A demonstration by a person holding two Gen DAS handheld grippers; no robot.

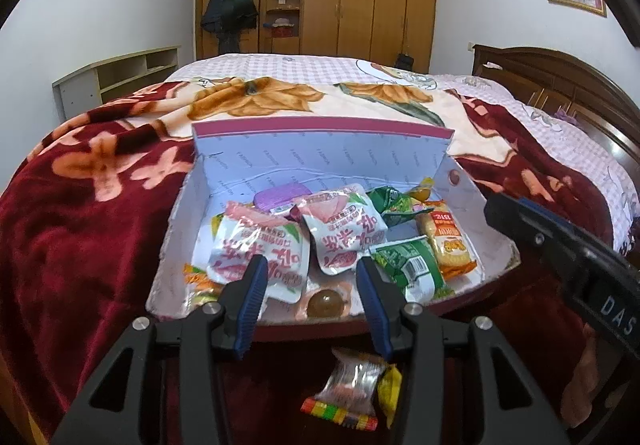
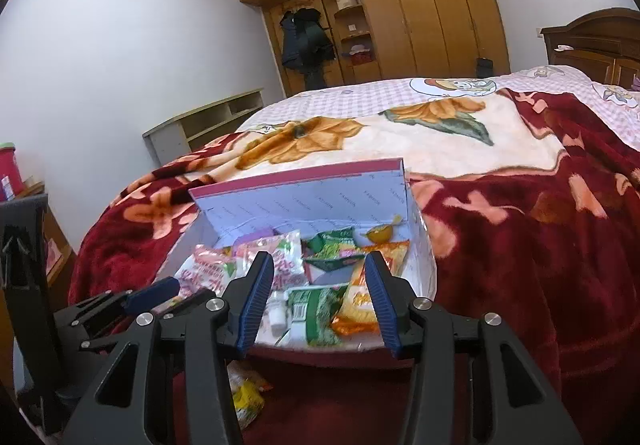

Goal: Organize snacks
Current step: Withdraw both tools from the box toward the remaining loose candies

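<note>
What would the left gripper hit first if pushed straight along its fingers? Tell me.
Probably the white peach-print packet at the near end of the open box: the left gripper, open and empty, points down at it. Depth is unclear; the round amber candy lies nearby.

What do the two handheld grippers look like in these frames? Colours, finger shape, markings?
Both match: the left gripper and right gripper have black plastic linkage frames with cut-out slots, silver round pivot screws, and two tapered fingers faced with ribbed dark-blue pads. Seen side-on from the left wrist, the right gripper's black body bears white letters "DAS". No cables or sleeves visible.
</note>
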